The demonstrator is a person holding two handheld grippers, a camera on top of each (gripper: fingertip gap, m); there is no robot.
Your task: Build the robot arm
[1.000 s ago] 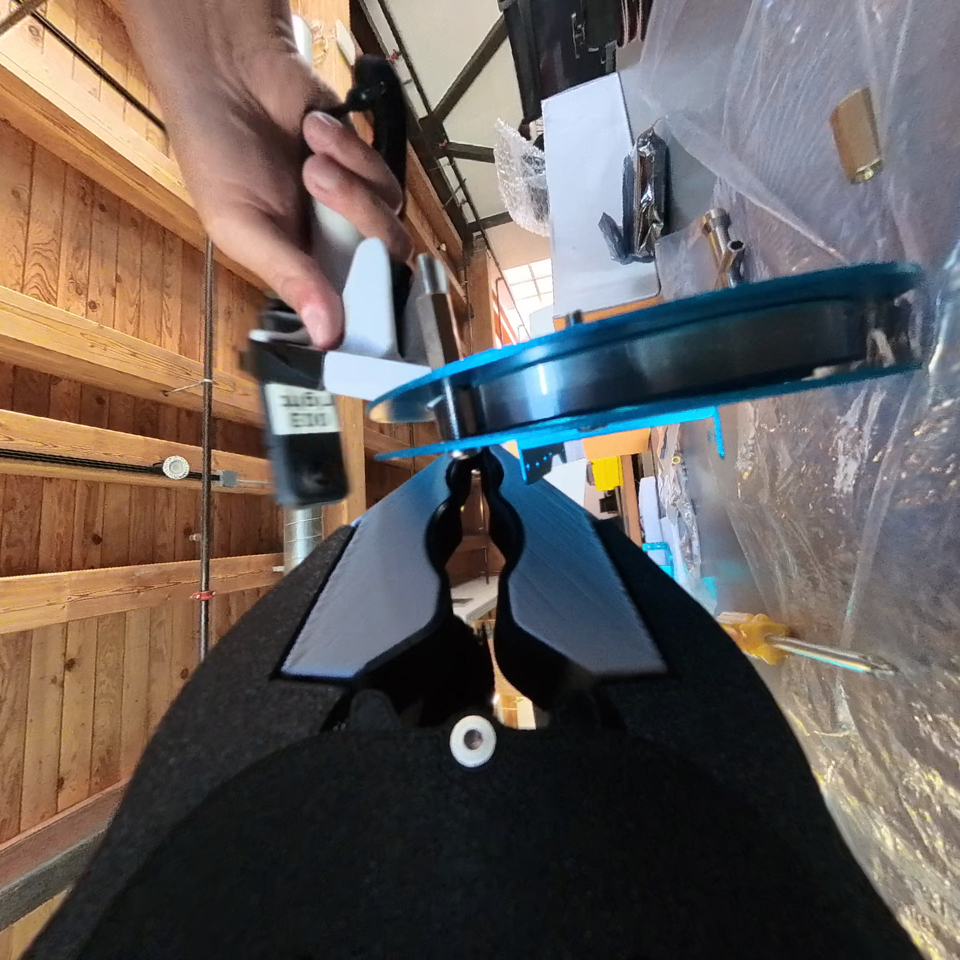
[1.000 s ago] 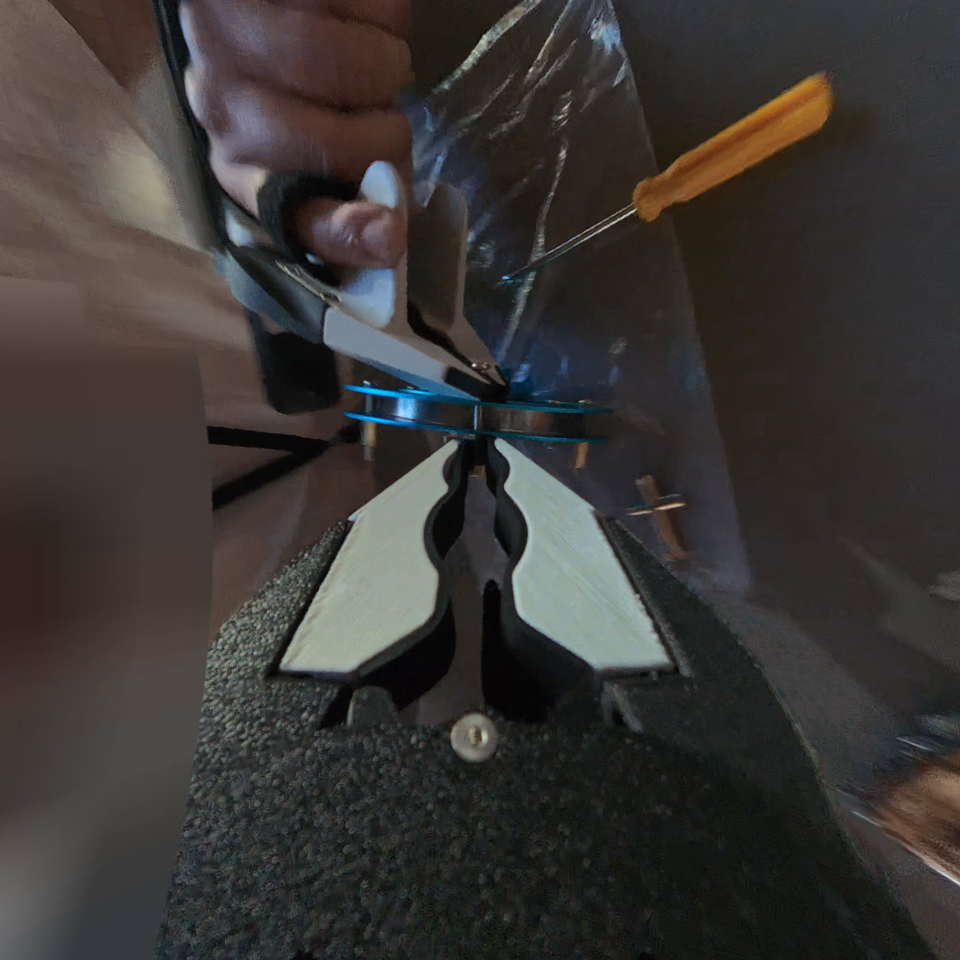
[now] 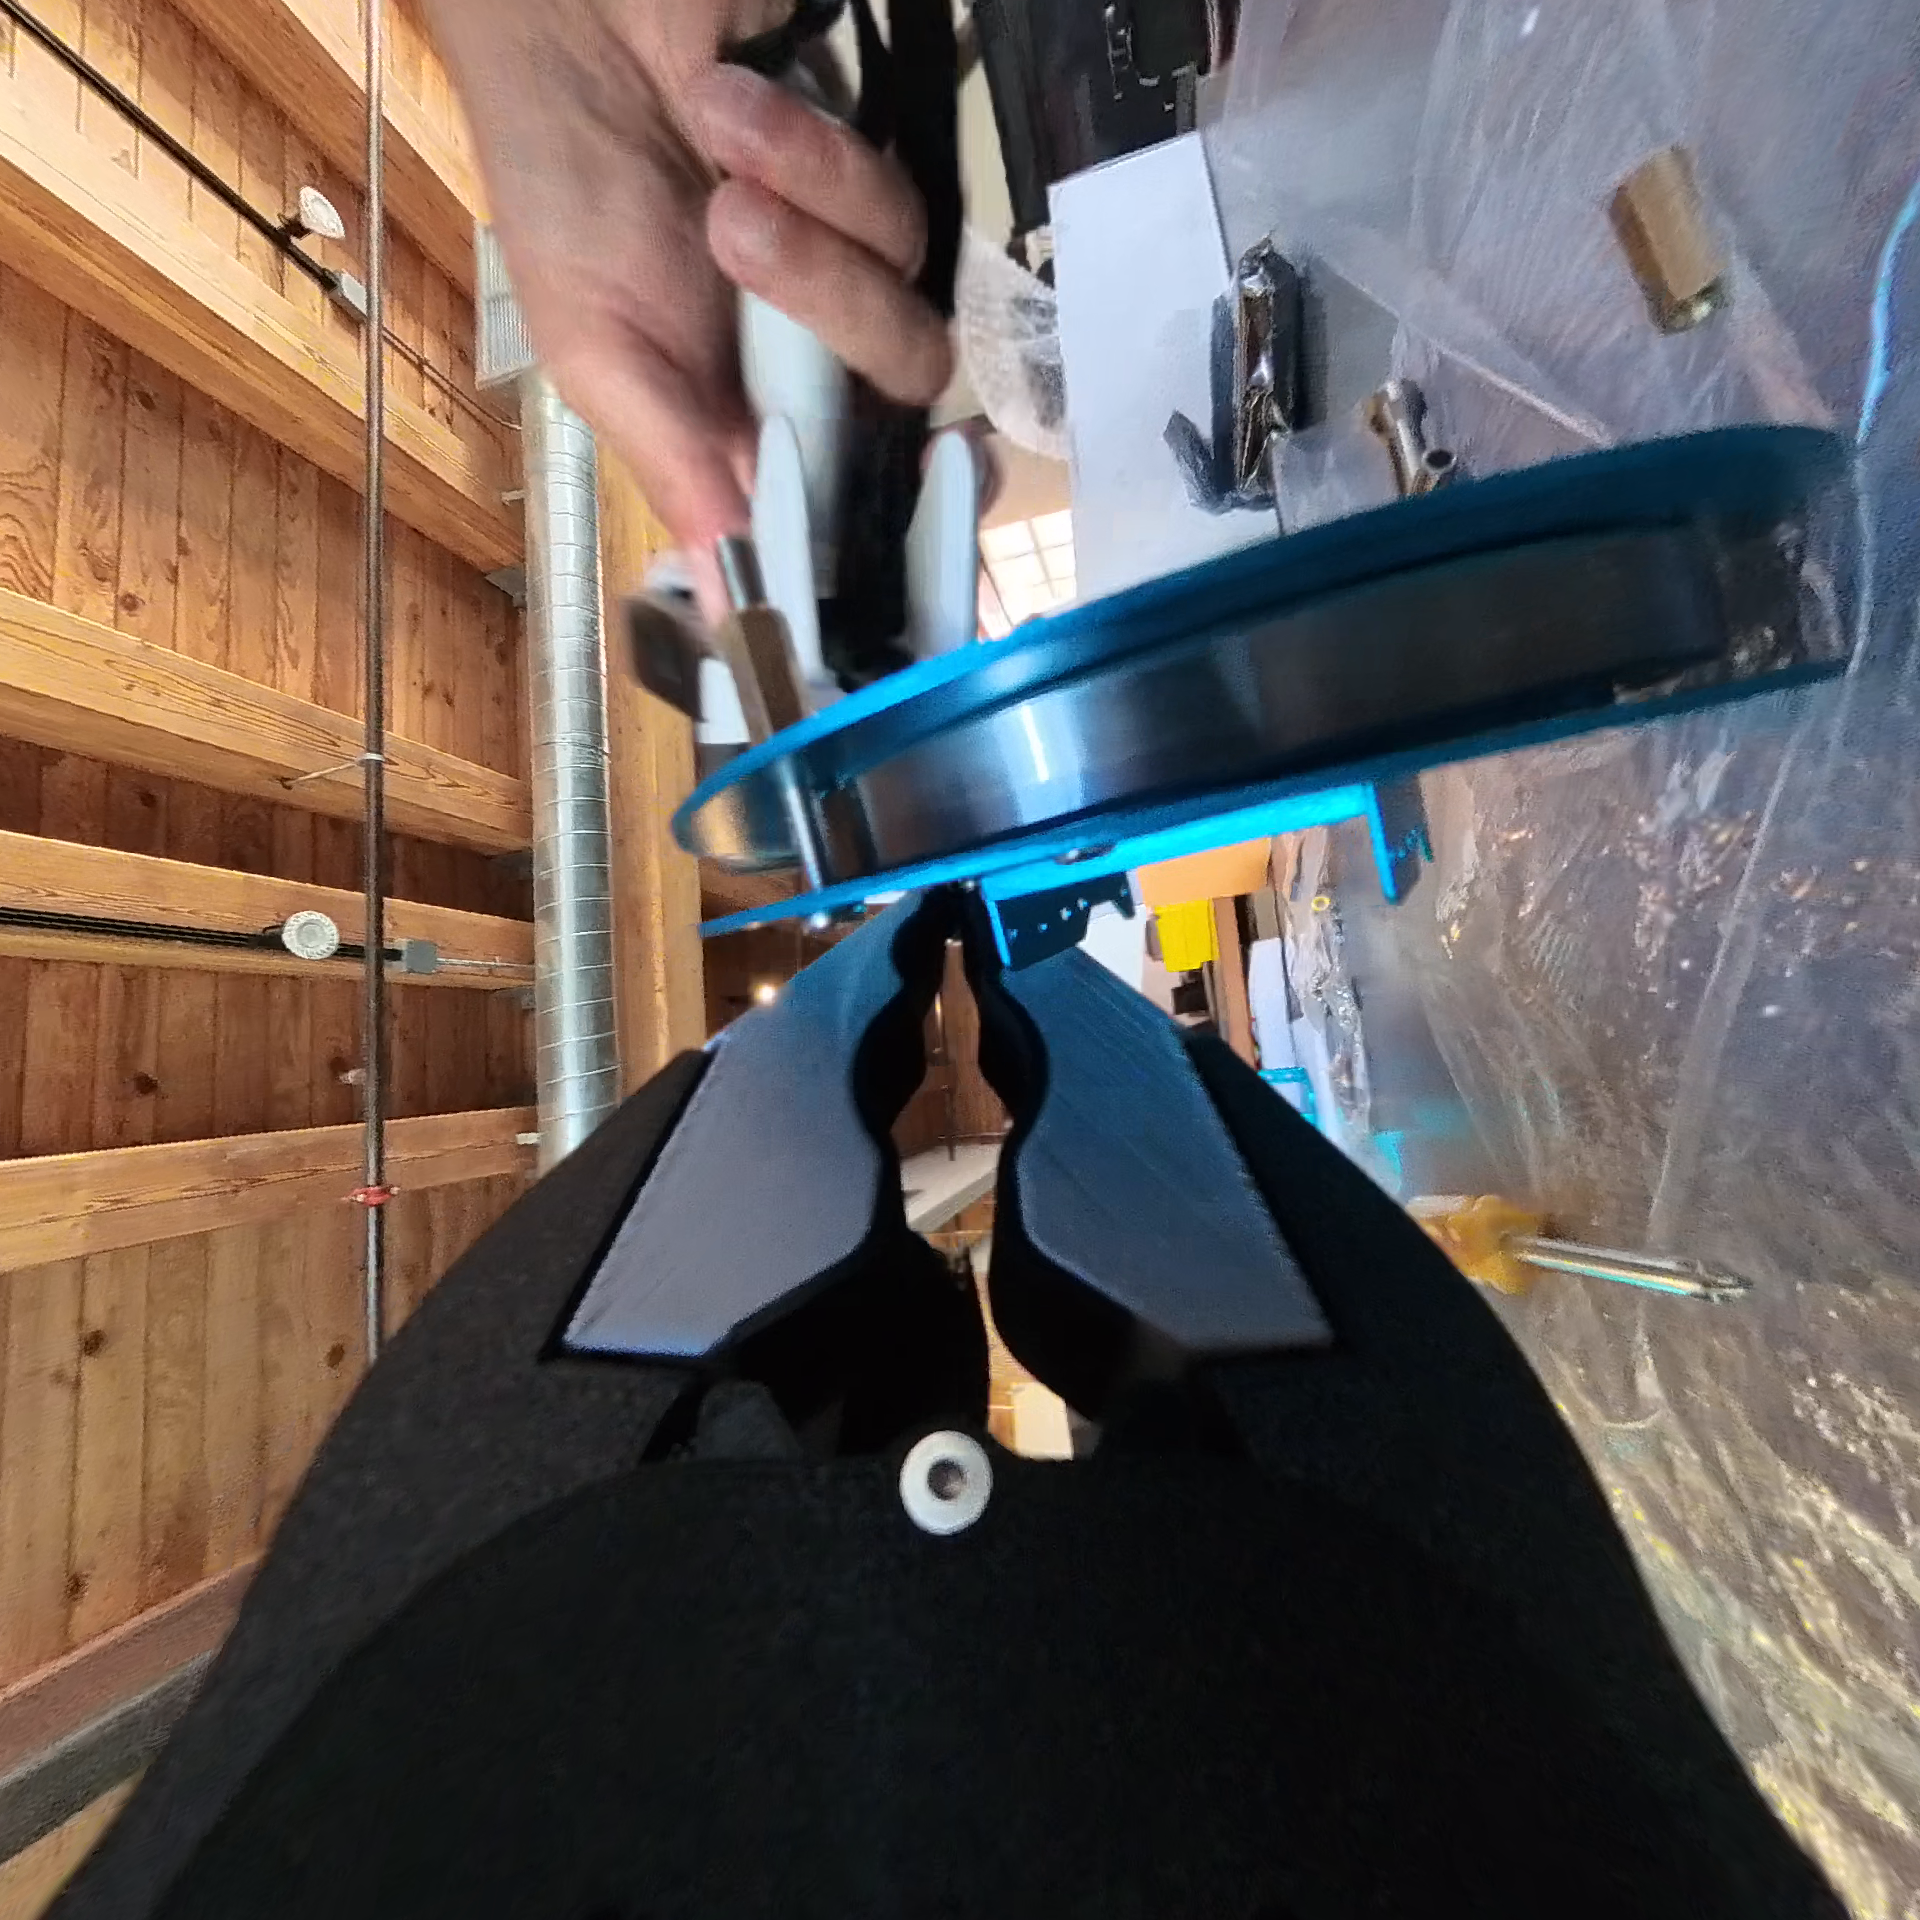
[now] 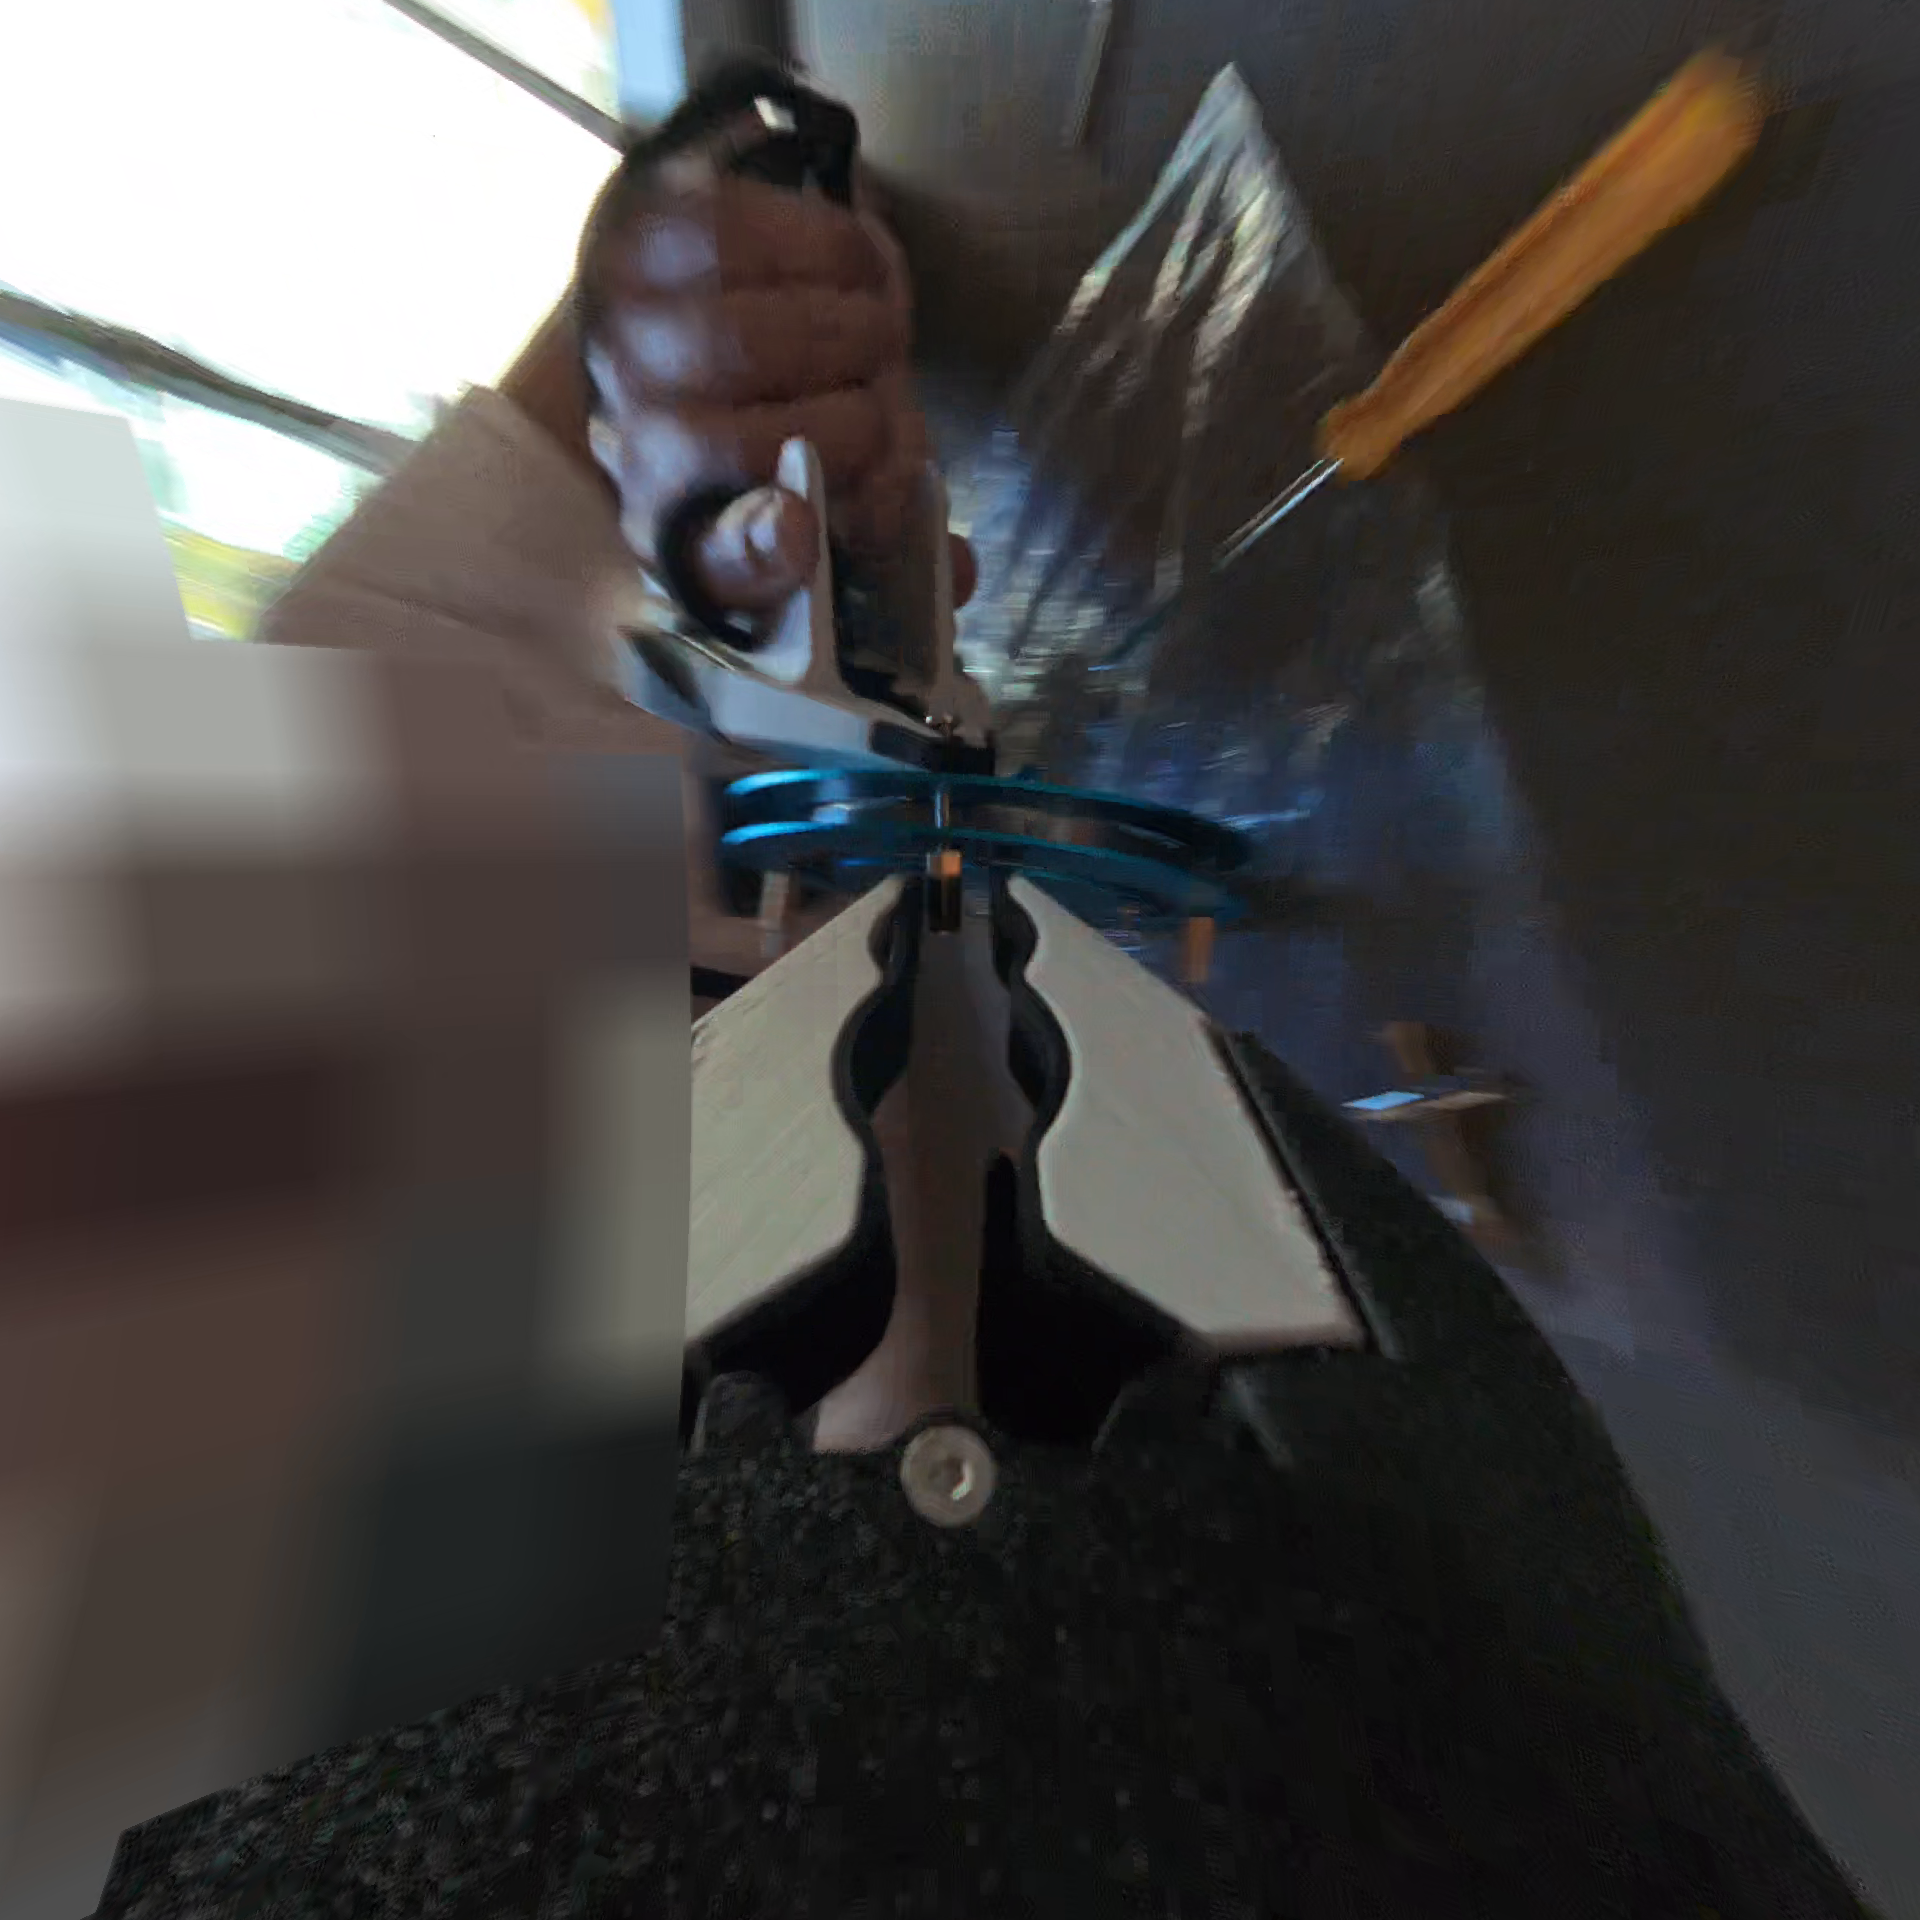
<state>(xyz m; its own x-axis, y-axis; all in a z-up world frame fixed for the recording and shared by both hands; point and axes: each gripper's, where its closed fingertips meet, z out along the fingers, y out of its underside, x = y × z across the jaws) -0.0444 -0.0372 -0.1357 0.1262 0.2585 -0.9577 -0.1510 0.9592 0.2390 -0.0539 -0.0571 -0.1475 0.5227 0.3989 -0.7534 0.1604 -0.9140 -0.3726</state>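
Left wrist view: a wooden plank wall (image 3: 208, 727) is seen from 7 to 11 o'clock, with a ribbed metal duct (image 3: 566, 748) running along it. A clear plastic sheet (image 3: 1714, 935) covers the surface from 1 to 5 o'clock.

A blue disc assembly (image 3: 1299, 665), two thin blue plates with a dark ring sandwiched between them, is held edge-on just above frame centre. Its far end, at 3 o'clock, meets the plastic sheet.

The left gripper (image 3: 951, 920) fills the frame's lower half. Its jaws are drawn almost together, and a small fastener (image 3: 954, 896) on the lower blue plate is pinched between the tips.

In the right wrist view the right gripper (image 4: 951, 902) is pointed at the opposite face of the assembly. A narrow gap is left between its white fingers (image 4: 790, 1091), and a hex standoff (image 4: 943, 902) standing off the plate sits in that gap. Because of motion blur, it cannot be told whether the pads press on it.

A hand (image 3: 665, 260) on the right gripper's handle is seen at 12 o'clock in the left wrist view. Both are blurred.

A yellow-handled screwdriver (image 3: 1496, 1252) lies on the sheet at 4 o'clock, well apart from the assembly. A loose brass standoff (image 3: 1662, 244) rests at 1 o'clock, and a steel one (image 3: 1403, 436) lies near the assembly's upper plate.
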